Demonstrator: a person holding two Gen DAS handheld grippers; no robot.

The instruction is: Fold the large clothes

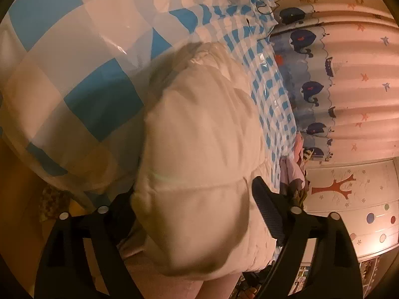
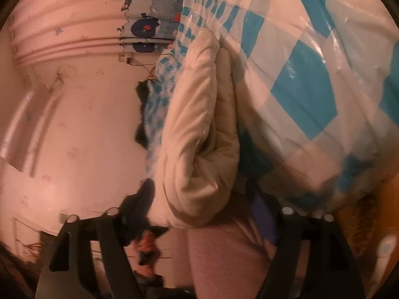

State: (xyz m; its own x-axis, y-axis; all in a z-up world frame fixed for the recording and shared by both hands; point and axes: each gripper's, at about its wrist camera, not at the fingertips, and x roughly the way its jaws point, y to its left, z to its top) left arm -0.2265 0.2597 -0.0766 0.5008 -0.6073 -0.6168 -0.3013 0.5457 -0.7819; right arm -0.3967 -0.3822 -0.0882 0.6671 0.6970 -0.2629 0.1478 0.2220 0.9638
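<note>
A puffy cream quilted jacket (image 1: 199, 137) lies folded into a thick bundle on a surface under a blue-and-white checked plastic cover (image 1: 74, 62). My left gripper (image 1: 192, 199) stands open around the bundle's near end. Its right finger (image 1: 265, 204) is clear of the cloth, while the other finger is half hidden behind the padding. In the right wrist view the same jacket (image 2: 199, 124) shows as a doubled roll against the checked cover (image 2: 311, 79). My right gripper (image 2: 199, 199) is open too, with the roll's end between its wide-set fingers.
A pale curtain with a whale-print border (image 1: 349, 74) hangs beyond the covered surface. Pink patterned wall (image 2: 87, 124) fills the left of the right wrist view. Pinkish cloth (image 2: 224, 261) sits close under the right gripper. Small cluttered items (image 1: 294, 169) lie at the cover's far edge.
</note>
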